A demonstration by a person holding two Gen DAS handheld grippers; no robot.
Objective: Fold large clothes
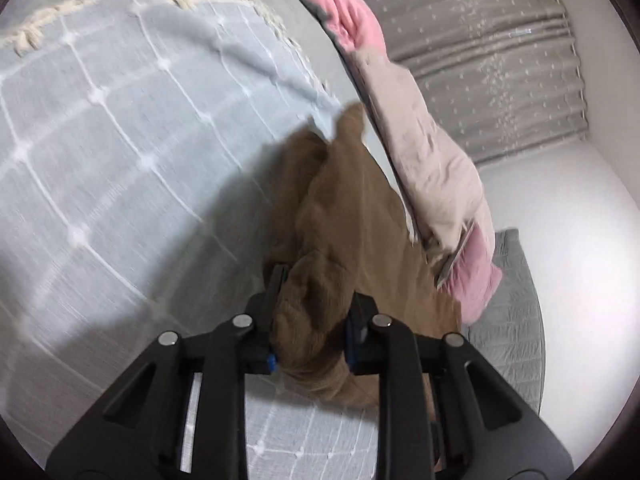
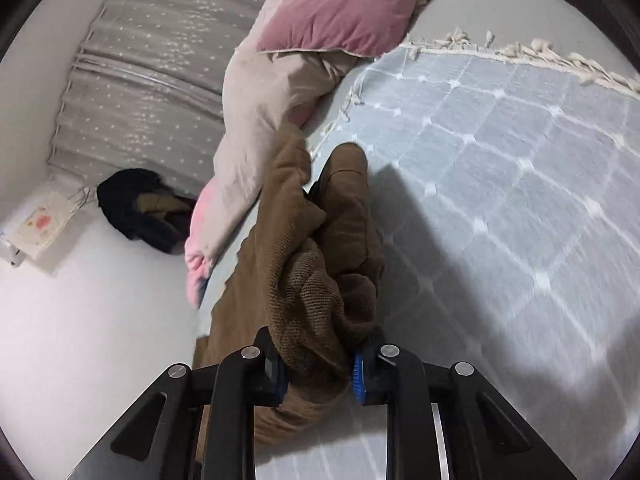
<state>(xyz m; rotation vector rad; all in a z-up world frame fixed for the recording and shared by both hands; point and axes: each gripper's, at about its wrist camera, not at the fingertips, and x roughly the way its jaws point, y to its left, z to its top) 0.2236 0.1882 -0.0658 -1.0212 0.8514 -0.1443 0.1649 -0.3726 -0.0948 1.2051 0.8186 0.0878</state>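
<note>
**Both grippers hold the brown garment: spread it before folding**

The left gripper (image 1: pixel 316 320) is clamped on a bunched wad of the brown knit garment (image 1: pixel 360 232), and the right gripper (image 2: pixel 316 356) is likewise closed on a thick gather of the same garment (image 2: pixel 320 264). In each wrist view the cloth runs from the jaws toward 12 o'clock, hanging or trailing over the edge of the pale blue checked blanket (image 1: pixel 120 120) with its cream fringe (image 2: pixel 540 54). At 1 o'clock in the left view lies a pink and beige quilt (image 1: pixel 424 152); in the right view it sits at 11 o'clock, just beside the garment.

My reading is that the step in hand is lifting and laying the garment flat on the blanket. To do it well, draw the two grippers apart so the cloth goes taut between them, then lower it toward 3 o'clock in the right view, onto open blanket and away from the quilt. Both grips take in several layers, so a cuff or hem may be trapped; motion blur makes it hard to tell which edge is held. A dark garment (image 2: pixel 136 208) lies on the floor at 9 o'clock, well apart.
</note>
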